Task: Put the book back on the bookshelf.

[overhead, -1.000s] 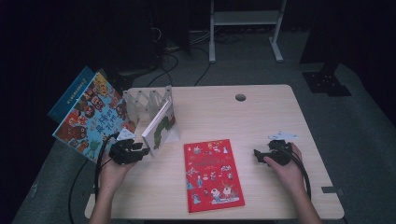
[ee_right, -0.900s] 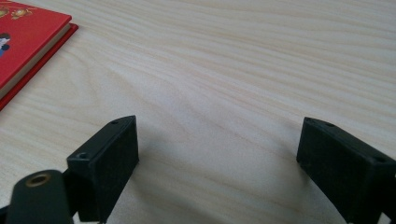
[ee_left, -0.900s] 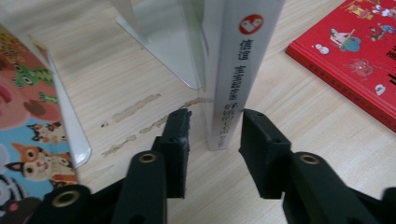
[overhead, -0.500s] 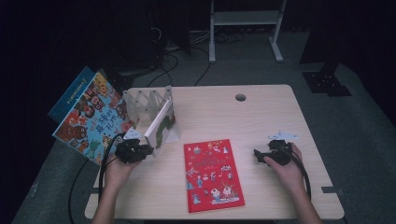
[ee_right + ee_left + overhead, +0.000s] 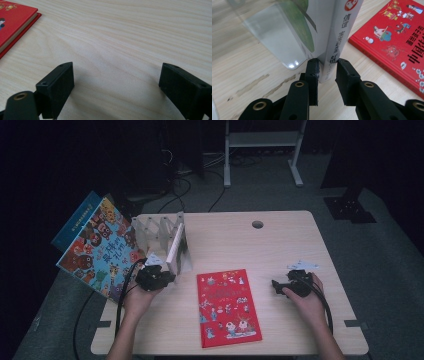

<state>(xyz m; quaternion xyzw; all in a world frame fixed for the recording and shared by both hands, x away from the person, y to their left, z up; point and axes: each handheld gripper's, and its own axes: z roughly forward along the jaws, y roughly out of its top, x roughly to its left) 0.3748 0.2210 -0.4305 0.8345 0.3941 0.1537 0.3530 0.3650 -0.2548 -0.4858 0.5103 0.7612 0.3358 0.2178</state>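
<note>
A dark room with cables on the floor surrounds a pale wooden bench [image 5: 280, 245]. At its far left stands a clear slotted book rack [image 5: 161, 227], and a white-spined book [image 5: 337, 37] leans in it, its spine printed with dark characters. The left hand-held gripper [image 5: 327, 71] sits at the near end of that spine. Its jaws have just been closing, with the spine between them. The left jaw touches the book. A thin gap shows at the right jaw, so the pads do not yet clamp it. A red picture book [image 5: 227, 306] lies flat on the bench, just right of the rack. A large colourful picture book [image 5: 100, 252] hangs over the bench's left edge. The right hand-held gripper [image 5: 116, 86] rests low over bare wood, well right of the red picture book, jaws wide apart with nothing between them.
</note>
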